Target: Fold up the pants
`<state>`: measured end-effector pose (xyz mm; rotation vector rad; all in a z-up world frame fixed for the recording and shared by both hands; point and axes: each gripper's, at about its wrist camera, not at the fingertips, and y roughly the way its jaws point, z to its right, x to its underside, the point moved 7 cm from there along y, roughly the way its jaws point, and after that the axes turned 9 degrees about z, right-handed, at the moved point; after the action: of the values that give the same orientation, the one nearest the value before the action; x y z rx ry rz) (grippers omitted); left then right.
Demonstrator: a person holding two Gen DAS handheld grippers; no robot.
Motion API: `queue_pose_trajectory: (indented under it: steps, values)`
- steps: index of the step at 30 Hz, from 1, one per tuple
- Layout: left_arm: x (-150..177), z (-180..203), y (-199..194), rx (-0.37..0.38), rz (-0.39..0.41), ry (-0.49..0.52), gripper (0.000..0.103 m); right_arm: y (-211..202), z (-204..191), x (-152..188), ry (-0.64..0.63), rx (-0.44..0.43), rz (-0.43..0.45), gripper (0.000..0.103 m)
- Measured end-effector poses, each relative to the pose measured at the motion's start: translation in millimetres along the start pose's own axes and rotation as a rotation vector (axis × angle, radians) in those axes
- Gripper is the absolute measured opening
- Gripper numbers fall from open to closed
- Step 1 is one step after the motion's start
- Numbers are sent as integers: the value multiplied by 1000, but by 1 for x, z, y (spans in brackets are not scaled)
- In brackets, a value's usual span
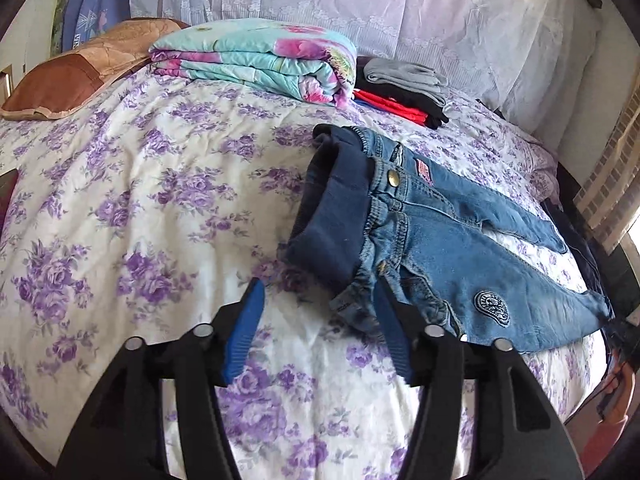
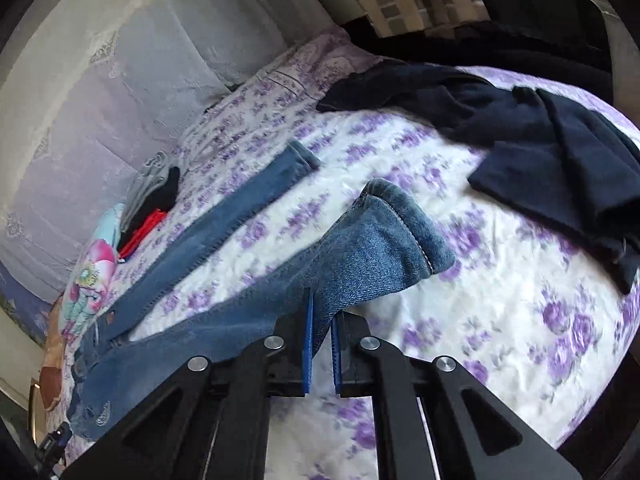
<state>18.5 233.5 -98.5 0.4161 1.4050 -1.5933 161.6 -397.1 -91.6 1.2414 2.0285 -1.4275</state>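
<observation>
Black-framed, blue-padded, my left gripper (image 1: pixel 318 312) sat at the bottom centre of its view with jaws spread, the right pad just against the waistband corner of the small blue denim jeans (image 1: pixel 448 236) but pinching nothing. My right gripper (image 2: pixel 320 320), bottom centre of its view, was pressed together on the nearer leg cuff. Those jeans lay spread across the white, purple-flowered bedsheet (image 1: pixel 160 200), legs apart.

My bed's purple-flowered sheet (image 1: pixel 140 184) fills the frame. White lace fabric (image 1: pixel 360 4) covers the backing across the top. Daylight enters beside a checked curtain (image 1: pixel 612 160) at right.
</observation>
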Motion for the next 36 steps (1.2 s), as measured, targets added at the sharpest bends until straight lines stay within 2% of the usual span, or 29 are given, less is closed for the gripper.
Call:
queue_pose_trajectory:
  steps: [2, 3, 4, 5, 6, 7, 8, 10, 11, 12, 14, 15, 16, 17, 18, 19, 20, 22, 25, 28, 29, 31, 33, 36]
  values:
    - [1, -6, -1, -15, -13, 2, 60, 18, 16, 21, 19, 28, -71, 10]
    - [0, -8, -2, -19, -16, 5, 60, 20, 18, 26, 9, 21, -75, 12]
    - [-4, -10, -4, -24, -19, 14, 60, 14, 16, 27, -14, 17, -72, 20]
    - [-10, -12, -6, -29, -14, 23, 61, 7, 13, 27, -28, 28, -93, 29]
    - [-17, -12, -10, -32, -1, 39, 63, -2, 8, 27, -35, 25, -107, 55]
    - [-29, -12, -14, -36, 20, 64, 71, -15, -1, 25, -48, 11, -103, 70]
    - [-39, -10, -18, -39, 41, 88, 83, -28, -10, 23, -81, 2, -87, 70]
    - [-62, -3, -21, -47, 85, 150, 93, -56, -45, 19, -227, -24, -45, 72]
    - [-74, 3, -19, -42, 94, 186, 93, -67, -64, 16, -301, -47, -13, 79]
    - [-83, 8, -15, -33, 93, 215, 93, -79, -86, 15, -379, -83, 25, 90]
    - [-104, 24, 0, 22, 68, 293, 94, -95, -137, 15, -540, -212, 95, 100]
    - [-110, 29, 8, 37, 55, 317, 94, -96, -162, 22, -614, -295, 102, 100]
    - [-119, 37, 20, 60, 32, 358, 95, -89, -191, 41, -722, -423, 32, 100]
    - [-125, 42, 32, 79, 5, 396, 95, -80, -210, 65, -821, -519, -90, 100]
    - [-130, 46, 46, 85, -27, 435, 95, -68, -225, 87, -905, -551, -223, 100]
    - [-133, 49, 57, 88, -56, 460, 95, -49, -237, 110, -982, -513, -383, 99]
    - [-134, 52, 68, 101, -93, 480, 95, -35, -247, 120, -1006, -475, -478, 99]
    - [-137, 57, 91, 152, -180, 525, 95, -21, -276, 122, -1005, -517, -568, 99]
    - [-138, 63, 116, 210, -266, 597, 95, -6, -324, 94, -1079, -579, -483, 99]
    - [-141, 69, 143, 277, -345, 619, 95, 38, -364, 66, -1163, -566, -436, 98]
    - [-143, 69, 153, 300, -369, 613, 95, 54, -375, 60, -1174, -560, -441, 94]
    - [-146, 72, 173, 336, -409, 610, 95, 97, -392, 54, -1181, -563, -502, 68]
    - [-146, 73, 194, 377, -463, 616, 93, 132, -402, 57, -1207, -554, -552, 62]
    - [-145, 77, 216, 427, -521, 643, 87, 179, -410, 65, -1278, -553, -612, 60]
